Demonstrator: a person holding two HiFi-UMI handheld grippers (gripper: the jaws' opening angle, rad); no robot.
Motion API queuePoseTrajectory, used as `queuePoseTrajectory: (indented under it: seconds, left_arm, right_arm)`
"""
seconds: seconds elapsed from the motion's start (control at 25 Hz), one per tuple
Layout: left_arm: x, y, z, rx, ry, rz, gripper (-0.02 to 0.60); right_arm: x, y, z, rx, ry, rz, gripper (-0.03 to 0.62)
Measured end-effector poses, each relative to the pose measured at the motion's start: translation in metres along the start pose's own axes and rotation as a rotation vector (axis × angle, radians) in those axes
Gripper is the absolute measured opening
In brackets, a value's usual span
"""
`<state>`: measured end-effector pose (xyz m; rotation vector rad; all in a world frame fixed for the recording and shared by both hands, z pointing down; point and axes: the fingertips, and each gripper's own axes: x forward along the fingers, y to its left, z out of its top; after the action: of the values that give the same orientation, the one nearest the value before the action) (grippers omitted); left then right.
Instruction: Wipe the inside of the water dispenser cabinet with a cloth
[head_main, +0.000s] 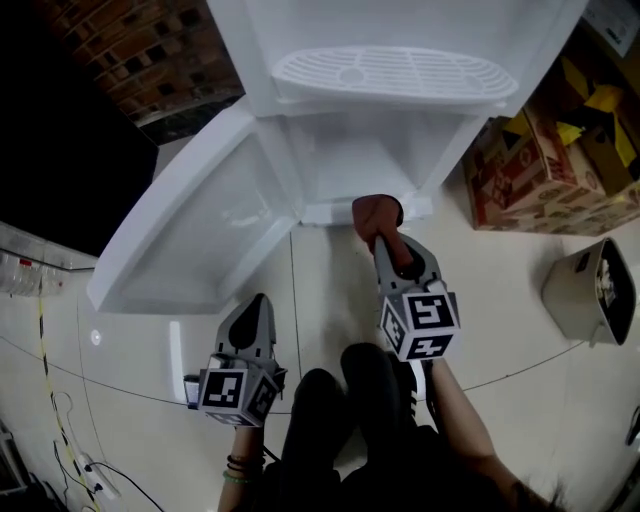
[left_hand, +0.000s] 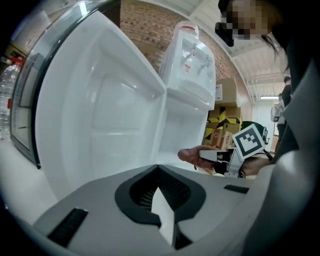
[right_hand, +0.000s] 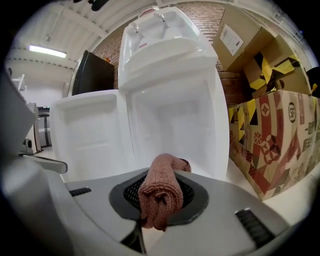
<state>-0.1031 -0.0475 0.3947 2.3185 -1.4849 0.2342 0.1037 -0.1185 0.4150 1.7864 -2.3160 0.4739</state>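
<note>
The white water dispenser stands with its lower cabinet (head_main: 360, 150) open and its door (head_main: 200, 230) swung out to the left. A bunched reddish-brown cloth (head_main: 376, 213) is held at the cabinet's front lip, with my right gripper (head_main: 385, 240) shut on it. In the right gripper view the cloth (right_hand: 160, 192) sticks out between the jaws and the cabinet interior (right_hand: 175, 120) lies straight ahead. My left gripper (head_main: 258, 305) hangs lower left over the floor, shut and holding nothing. The left gripper view faces the door's inner panel (left_hand: 100, 105) and shows the cloth (left_hand: 192, 155) from the side.
The drip tray (head_main: 395, 75) juts out above the cabinet. Printed cardboard boxes (head_main: 560, 150) are stacked right of the dispenser, and a beige bin (head_main: 590, 290) stands nearer. Cables (head_main: 60, 420) trail on the tiled floor at left. The person's legs (head_main: 350, 400) are below the grippers.
</note>
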Motion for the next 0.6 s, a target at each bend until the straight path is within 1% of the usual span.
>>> queuePoseTrajectory:
  seconds: [0.24, 0.4, 0.48, 0.6]
  left_arm:
    - [0.023, -0.045, 0.026, 0.088, -0.043, -0.088, -0.017]
    - [0.035, -0.069, 0.043, 0.128, -0.076, -0.123, -0.017]
    - [0.036, -0.079, 0.042, 0.131, -0.078, -0.136, -0.017]
    - [0.038, -0.08, 0.027, 0.127, -0.074, -0.138, -0.017]
  right_arm:
    - [-0.045, 0.001, 0.0, -0.01, -0.039, 0.001, 0.075]
    - [-0.065, -0.002, 0.002, -0.026, -0.059, -0.002, 0.075]
    - [-0.072, -0.002, 0.004, -0.029, -0.066, -0.001, 0.075]
    - [-0.073, 0.005, 0.009, -0.022, -0.077, 0.033, 0.075]
